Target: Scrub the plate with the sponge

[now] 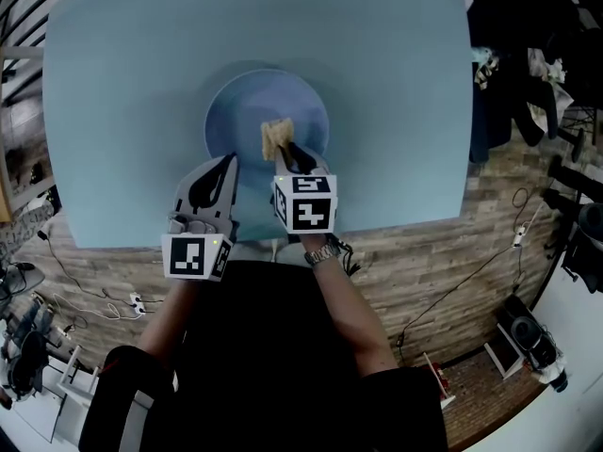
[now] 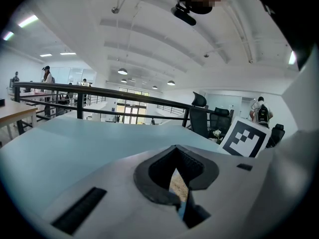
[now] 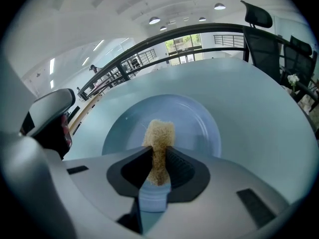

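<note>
Plainly, the right gripper pinched the sponge on edge, its free end reaching forward over the middle of the plate, which lay straight below. The left gripper, jaws nearly together, seemingly nipped the plate's near-left rim.

left gripper, right gripper: grey, black fingers | black-white marker cubes | metal watch

The plate lies mid-frame on the counter, with the sponge over its centre. The right tool is just below the sponge, and the left tool is at the plate's lower-left rim.
</note>
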Demonstrator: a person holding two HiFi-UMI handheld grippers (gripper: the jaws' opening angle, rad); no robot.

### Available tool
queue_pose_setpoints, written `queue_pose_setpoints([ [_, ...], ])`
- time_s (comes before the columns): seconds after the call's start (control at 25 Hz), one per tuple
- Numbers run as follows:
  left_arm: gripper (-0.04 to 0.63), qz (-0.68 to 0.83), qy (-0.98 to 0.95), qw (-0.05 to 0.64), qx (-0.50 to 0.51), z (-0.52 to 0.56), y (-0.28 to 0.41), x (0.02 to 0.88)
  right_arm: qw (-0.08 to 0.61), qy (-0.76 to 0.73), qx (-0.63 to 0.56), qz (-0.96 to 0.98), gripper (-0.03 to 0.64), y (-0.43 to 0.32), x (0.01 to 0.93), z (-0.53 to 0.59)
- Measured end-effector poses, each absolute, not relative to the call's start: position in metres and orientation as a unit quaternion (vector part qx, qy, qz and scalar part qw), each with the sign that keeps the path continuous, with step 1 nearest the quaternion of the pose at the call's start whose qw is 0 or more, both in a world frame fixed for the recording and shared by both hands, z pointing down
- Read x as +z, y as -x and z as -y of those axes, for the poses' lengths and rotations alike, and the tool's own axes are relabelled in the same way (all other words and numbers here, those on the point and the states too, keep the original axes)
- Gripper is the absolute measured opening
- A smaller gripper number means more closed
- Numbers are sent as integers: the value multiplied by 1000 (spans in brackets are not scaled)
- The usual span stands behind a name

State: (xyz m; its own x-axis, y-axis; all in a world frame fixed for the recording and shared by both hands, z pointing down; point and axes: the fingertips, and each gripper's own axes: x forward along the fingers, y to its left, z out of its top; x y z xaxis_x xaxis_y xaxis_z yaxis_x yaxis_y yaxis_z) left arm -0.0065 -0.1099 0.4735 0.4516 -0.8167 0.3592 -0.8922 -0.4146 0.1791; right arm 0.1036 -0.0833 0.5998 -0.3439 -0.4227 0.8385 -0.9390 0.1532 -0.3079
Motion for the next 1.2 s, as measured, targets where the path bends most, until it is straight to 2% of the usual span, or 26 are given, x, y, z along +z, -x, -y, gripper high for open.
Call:
queue_pose_setpoints([
  [0.8,0,509,-837,173,103,113,-6,471,311,-515,425,676,78,-148,600,85],
  [1.2,0,525,-826,174,108,100,23,473,301,-515,415,687,78,-123,587,87],
])
